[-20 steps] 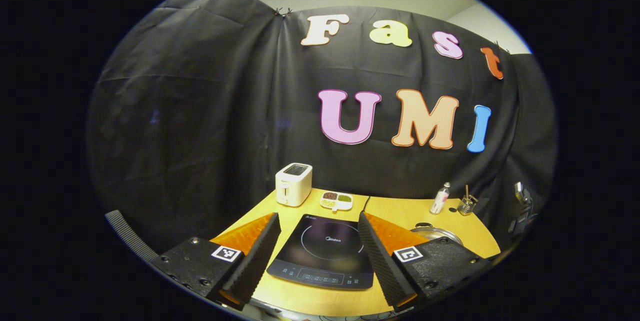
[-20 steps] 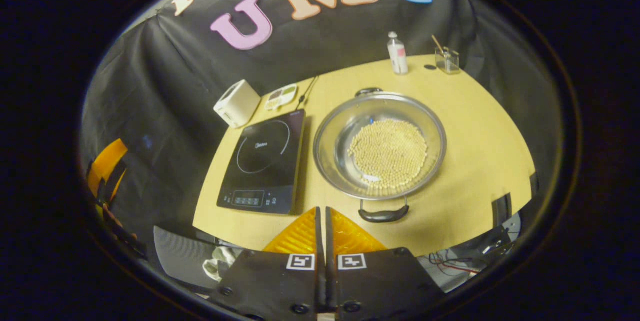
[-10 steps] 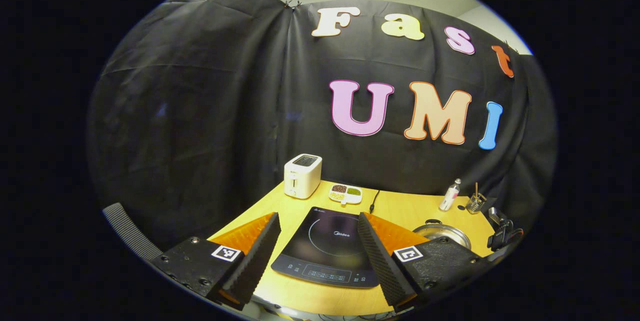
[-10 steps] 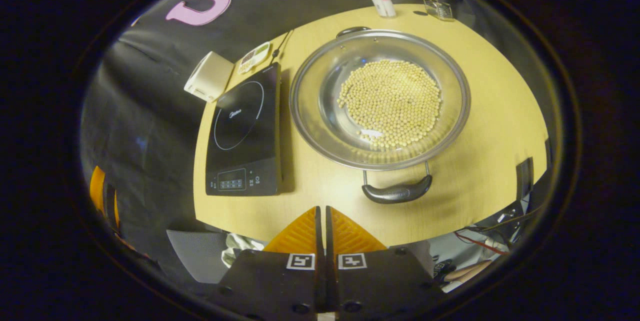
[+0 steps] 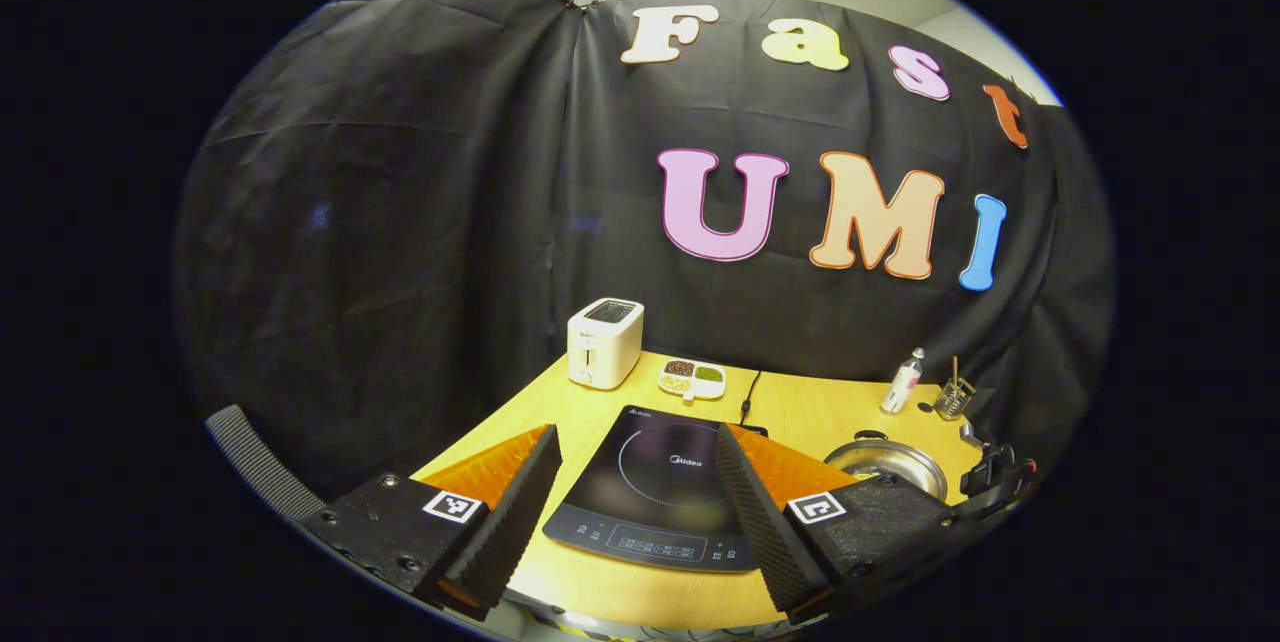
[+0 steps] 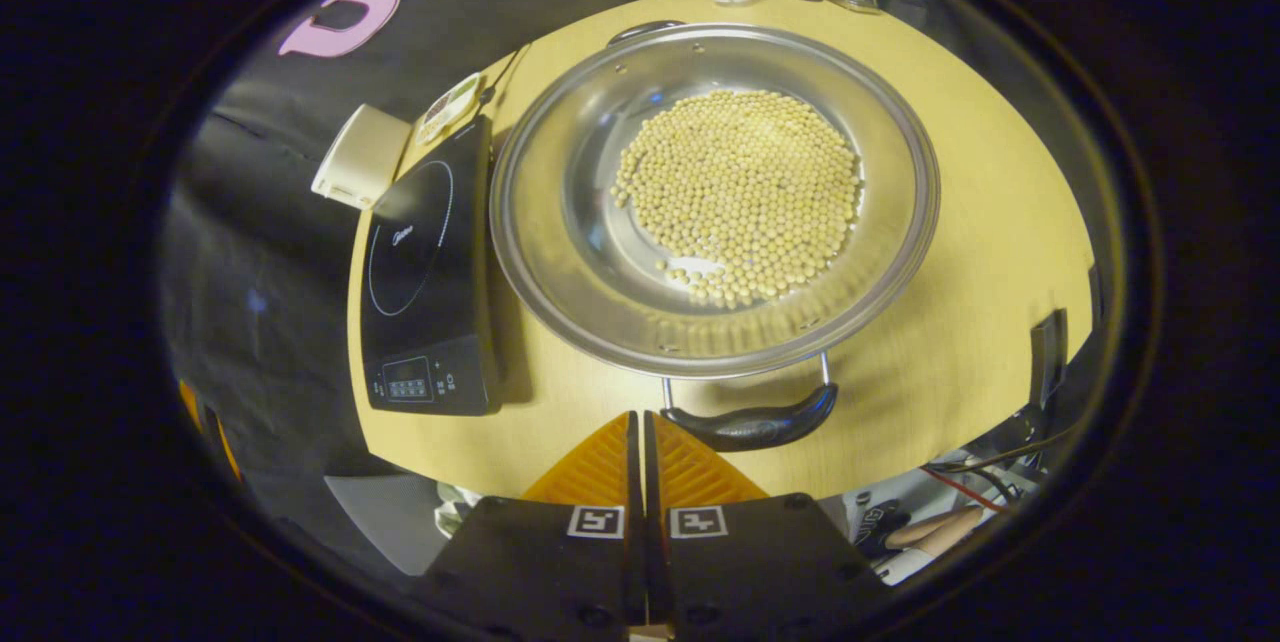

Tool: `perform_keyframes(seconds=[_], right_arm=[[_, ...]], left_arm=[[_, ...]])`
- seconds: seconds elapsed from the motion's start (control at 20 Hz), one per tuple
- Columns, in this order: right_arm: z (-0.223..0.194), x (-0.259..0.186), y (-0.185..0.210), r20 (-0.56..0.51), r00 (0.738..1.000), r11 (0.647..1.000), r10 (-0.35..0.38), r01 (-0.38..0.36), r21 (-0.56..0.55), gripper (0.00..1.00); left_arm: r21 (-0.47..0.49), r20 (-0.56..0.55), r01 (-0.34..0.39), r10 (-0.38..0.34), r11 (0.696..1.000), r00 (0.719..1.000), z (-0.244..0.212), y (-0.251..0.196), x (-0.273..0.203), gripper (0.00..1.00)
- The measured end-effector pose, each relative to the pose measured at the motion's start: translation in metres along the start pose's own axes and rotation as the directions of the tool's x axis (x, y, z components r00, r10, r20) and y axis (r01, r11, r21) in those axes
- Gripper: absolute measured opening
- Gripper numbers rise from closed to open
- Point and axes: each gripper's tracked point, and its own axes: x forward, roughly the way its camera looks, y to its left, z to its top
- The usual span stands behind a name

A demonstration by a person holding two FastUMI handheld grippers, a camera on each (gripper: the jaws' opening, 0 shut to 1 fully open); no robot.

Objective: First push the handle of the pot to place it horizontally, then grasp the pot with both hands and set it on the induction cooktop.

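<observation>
Nothing looks done yet: the pot (image 6: pixel 715 197) of beans sits on the counter (image 6: pixel 980 252) just beside the induction cooktop (image 6: pixel 425 267), the right gripper (image 6: pixel 640 427), fingers closed and empty, near its handle (image 6: pixel 752 424), while the left gripper (image 5: pixel 635 487) hangs open.

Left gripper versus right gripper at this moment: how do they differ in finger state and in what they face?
The left gripper has its fingers spread wide apart; the right gripper has its fingers pressed together with nothing between them. The left gripper faces the induction cooktop from low over the table edge; the right gripper looks down at the pot of beans, its tips close to the near black handle. Both have orange-backed fingers and hold nothing.
</observation>
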Motion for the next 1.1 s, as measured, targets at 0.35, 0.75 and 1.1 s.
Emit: perform_keyframes(seconds=[0.35, 0.75, 1.1], right_arm=[[0.02, -0.008, -0.028, 0.018, 1.0, 0.999, -0.024, 0.024, 0.04, 0.03], [0.039, -0.023, -0.084, -0.028, 0.998, 0.998, -0.053, 0.054, 0.04, 0.03], [0.074, -0.029, -0.129, -0.03, 0.997, 0.997, -0.077, 0.078, 0.013, 0.02]], left_arm=[[0.023, -0.03, 0.023, -0.023, 0.999, 0.999, -0.003, -0.02, 0.01, 0.95], [-0.05, -0.067, -0.03, 0.027, 0.998, 0.997, -0.012, -0.053, 0.023, 0.96], [-0.075, -0.06, -0.082, 0.078, 0.994, 0.995, -0.006, -0.081, 0.026, 0.96]])
